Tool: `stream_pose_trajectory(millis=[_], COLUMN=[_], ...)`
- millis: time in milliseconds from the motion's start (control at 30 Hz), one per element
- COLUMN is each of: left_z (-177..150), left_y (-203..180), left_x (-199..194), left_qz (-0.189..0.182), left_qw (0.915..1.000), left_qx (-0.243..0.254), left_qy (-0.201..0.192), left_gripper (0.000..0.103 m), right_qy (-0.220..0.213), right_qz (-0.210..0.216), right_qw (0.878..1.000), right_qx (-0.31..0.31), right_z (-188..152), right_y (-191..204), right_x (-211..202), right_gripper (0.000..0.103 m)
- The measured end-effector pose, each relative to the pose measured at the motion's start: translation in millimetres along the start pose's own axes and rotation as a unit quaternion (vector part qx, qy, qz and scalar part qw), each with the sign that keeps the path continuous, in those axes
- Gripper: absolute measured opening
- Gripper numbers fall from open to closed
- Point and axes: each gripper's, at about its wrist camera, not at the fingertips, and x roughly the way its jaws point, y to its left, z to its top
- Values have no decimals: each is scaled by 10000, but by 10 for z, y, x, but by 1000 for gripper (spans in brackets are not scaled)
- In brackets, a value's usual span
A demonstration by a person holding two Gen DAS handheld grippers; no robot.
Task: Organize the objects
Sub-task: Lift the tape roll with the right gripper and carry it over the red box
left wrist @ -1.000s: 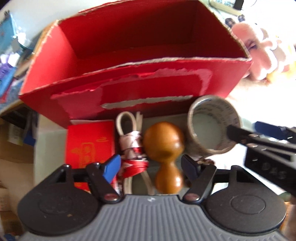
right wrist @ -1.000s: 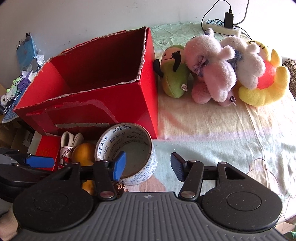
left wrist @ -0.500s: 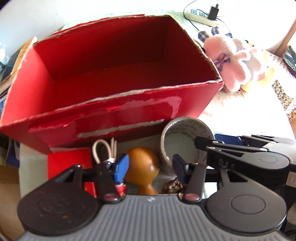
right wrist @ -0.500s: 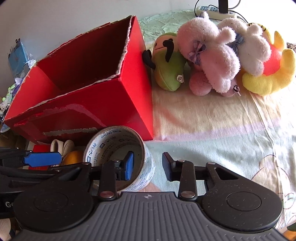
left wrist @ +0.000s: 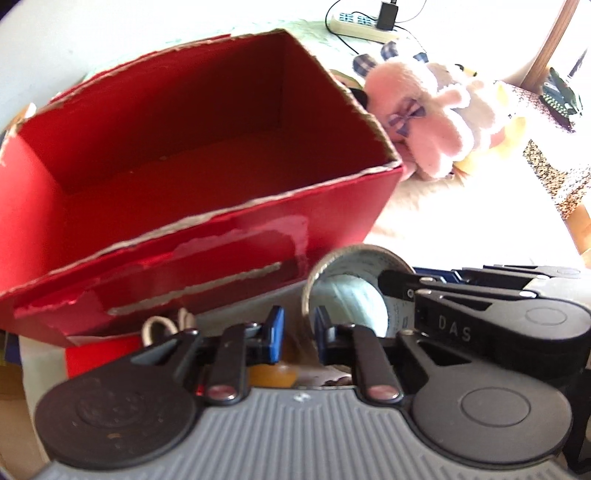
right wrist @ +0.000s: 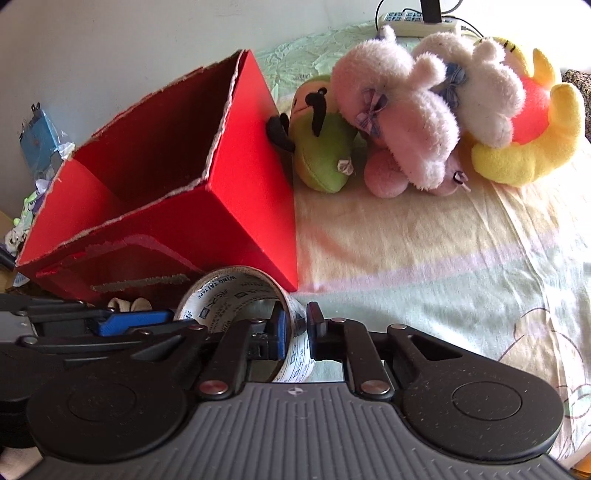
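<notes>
An open, empty red cardboard box (left wrist: pixel 192 155) stands on the bed, also in the right wrist view (right wrist: pixel 166 192). My right gripper (right wrist: pixel 297 328) is shut on the wall of a roll of printed tape (right wrist: pixel 236 291), one finger inside the ring. The roll also shows in the left wrist view (left wrist: pixel 354 280). My left gripper (left wrist: pixel 297 338) has closed on the wooden gourd-shaped piece (left wrist: pixel 273 374), which is mostly hidden behind the fingers. A coiled white cord (left wrist: pixel 162 326) and a small red packet (left wrist: pixel 99 354) lie in front of the box.
Several plush toys lie right of the box: a green one (right wrist: pixel 321 147), a pink one (right wrist: pixel 402 122), and a yellow one (right wrist: pixel 532 129). A power strip (right wrist: pixel 417 16) lies at the back. Pale bedsheet (right wrist: pixel 443 258) spreads to the right. Clutter sits at far left (right wrist: pixel 37 147).
Both grippers have closed: the right on the tape roll's wall, the left around the wooden piece. The left camera has risen and tilted, showing more of the box's inside.
</notes>
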Motion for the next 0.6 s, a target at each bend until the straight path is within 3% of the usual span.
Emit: stream_pose_trajectory(millis=[300, 600], left_z=[86, 226], left_y=[-219, -533], left_x=[-70, -480], left_qz=[-359, -617], left_qw=[9992, 9950], left_qx=[17, 206], left_qy=[-156, -752], left_gripper=[8, 8], right_qy=[-403, -818], right_qz=[-238, -223], right_qw=[9984, 9954], right_qx=[-310, -438], right_z=[40, 276], right_y=[-89, -233], right_x=[-360, -777], right_gripper=[13, 13])
